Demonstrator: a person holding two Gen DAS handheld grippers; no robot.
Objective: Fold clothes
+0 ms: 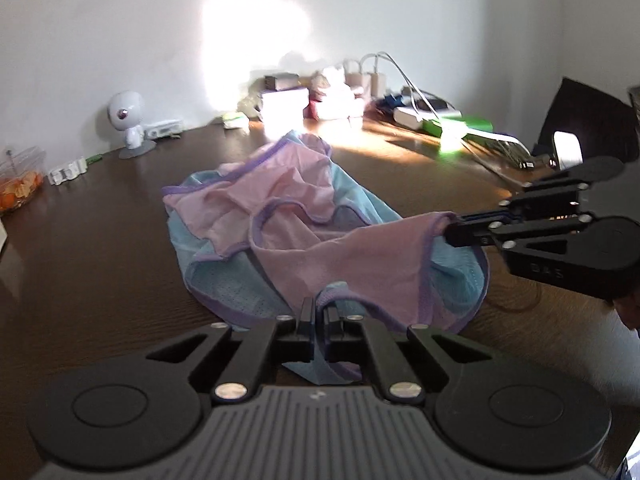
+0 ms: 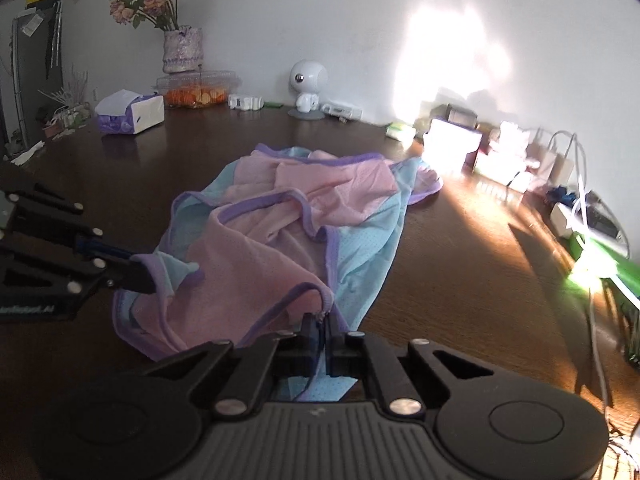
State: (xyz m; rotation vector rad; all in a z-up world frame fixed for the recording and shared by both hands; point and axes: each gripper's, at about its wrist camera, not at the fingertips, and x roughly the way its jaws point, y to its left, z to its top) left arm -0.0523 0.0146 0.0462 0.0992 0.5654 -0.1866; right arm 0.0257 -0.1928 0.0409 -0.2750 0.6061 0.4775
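Item: 1 pink-and-blue mesh garment, purple-trimmed, crumpled on the dark wood bench, gripped at 2 points.

Detail: garment lies mid-bench, well clear of the clutter along the far edge by the wall. Left gripper: fingers clamped on a blue, purple-edged fold at the garment's near edge. Right gripper: fingers clamped on a purple-trimmed pink edge, which is raised slightly off the bench. Layers overlap unevenly; no clean fold line shows. Step in hand, as judged: holding 2 edge points, either to spread the garment flat or to carry an edge over in a fold; the views fit both. Next move calls for both grips kept firm, fabric held taut between them, and the thin mesh guarded against slipping or bunching.
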